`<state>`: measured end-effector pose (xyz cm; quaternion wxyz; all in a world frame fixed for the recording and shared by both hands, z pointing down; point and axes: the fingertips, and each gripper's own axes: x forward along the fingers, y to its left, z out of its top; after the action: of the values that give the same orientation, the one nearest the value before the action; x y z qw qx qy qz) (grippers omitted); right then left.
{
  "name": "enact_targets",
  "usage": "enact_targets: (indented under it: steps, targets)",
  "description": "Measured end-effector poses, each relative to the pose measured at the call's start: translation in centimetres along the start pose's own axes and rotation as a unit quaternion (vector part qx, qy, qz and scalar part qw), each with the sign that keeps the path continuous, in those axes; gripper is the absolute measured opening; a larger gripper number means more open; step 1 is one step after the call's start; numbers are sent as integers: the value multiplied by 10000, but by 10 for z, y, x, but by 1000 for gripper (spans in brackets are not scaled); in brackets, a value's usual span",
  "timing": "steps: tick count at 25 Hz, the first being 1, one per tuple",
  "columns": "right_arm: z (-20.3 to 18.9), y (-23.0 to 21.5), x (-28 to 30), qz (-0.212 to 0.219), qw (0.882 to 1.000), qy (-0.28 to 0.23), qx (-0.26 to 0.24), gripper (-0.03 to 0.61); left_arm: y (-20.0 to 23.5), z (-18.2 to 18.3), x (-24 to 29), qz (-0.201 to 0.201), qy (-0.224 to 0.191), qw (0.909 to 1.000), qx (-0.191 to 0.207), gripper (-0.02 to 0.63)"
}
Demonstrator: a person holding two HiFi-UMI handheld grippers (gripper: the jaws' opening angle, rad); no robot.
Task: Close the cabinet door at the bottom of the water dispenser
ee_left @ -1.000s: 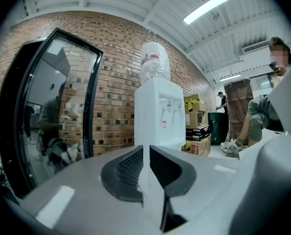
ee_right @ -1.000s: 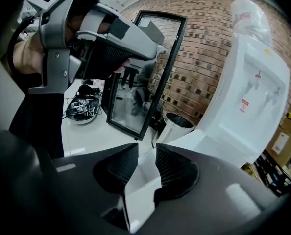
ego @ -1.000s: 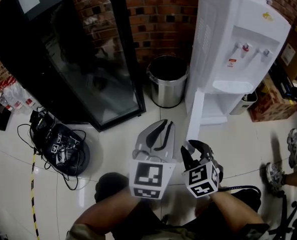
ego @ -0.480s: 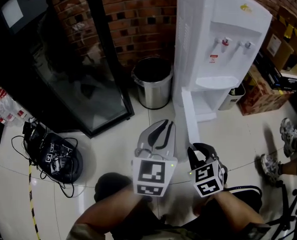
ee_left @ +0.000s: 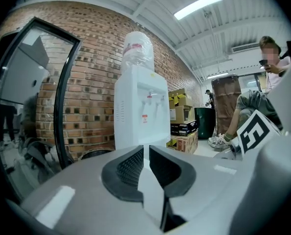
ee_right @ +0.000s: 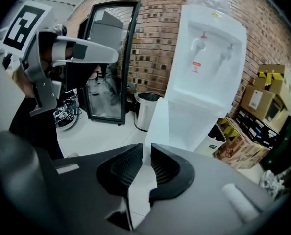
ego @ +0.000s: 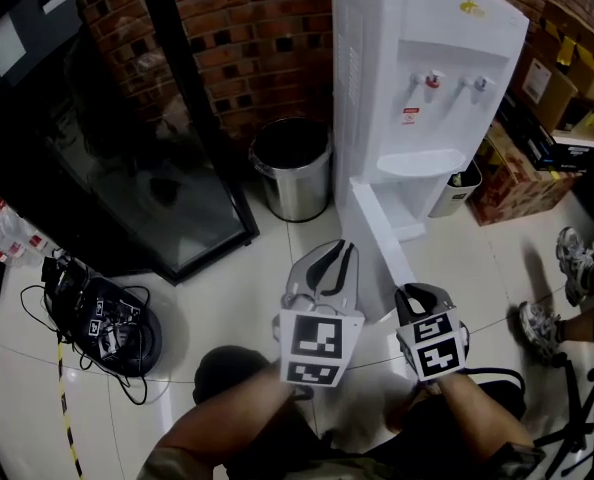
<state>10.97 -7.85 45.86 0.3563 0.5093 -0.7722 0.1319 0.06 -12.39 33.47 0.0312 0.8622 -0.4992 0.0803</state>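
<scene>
The white water dispenser [ego: 417,48] stands against the brick wall, and its bottom cabinet door [ego: 377,243] hangs swung out towards me. My left gripper [ego: 335,251] is just left of the door's free edge, jaws a narrow slit apart with nothing in them. My right gripper [ego: 424,293] hovers at the door's near end, right of it; its jaws are closing and hold nothing. In the left gripper view the gripper [ee_left: 146,153] faces the dispenser [ee_left: 140,106]. In the right gripper view the gripper [ee_right: 147,153] points at the open door [ee_right: 157,121].
A steel bin [ego: 292,168] sits left of the dispenser, beside a black glass-door fridge [ego: 127,138]. Cables and a round device [ego: 107,323] lie on the floor at the left. Cardboard boxes [ego: 537,148] and a person's shoes [ego: 567,288] are at the right.
Both grippers have moved closer to the open door. The right gripper's jaws have narrowed and its marker cube has rolled. The dispenser now sits nearer the middle of the head view.
</scene>
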Motion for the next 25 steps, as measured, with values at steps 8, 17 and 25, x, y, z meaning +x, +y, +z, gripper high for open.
enact_targets:
  steps: [8, 17, 25]
  targets:
    - [-12, -57, 1, -387, 9966, 279, 675, 51, -2, -9, 24, -45, 155, 9999, 4, 35]
    - [-15, -136, 16, -1061, 9884, 415, 1000, 39, 0, -24, 54, -125, 351, 9993, 4, 35]
    - [-10, -198, 37, -1510, 9786, 226, 1379, 18, 15, -40, 86, -39, 576, 9983, -35, 35]
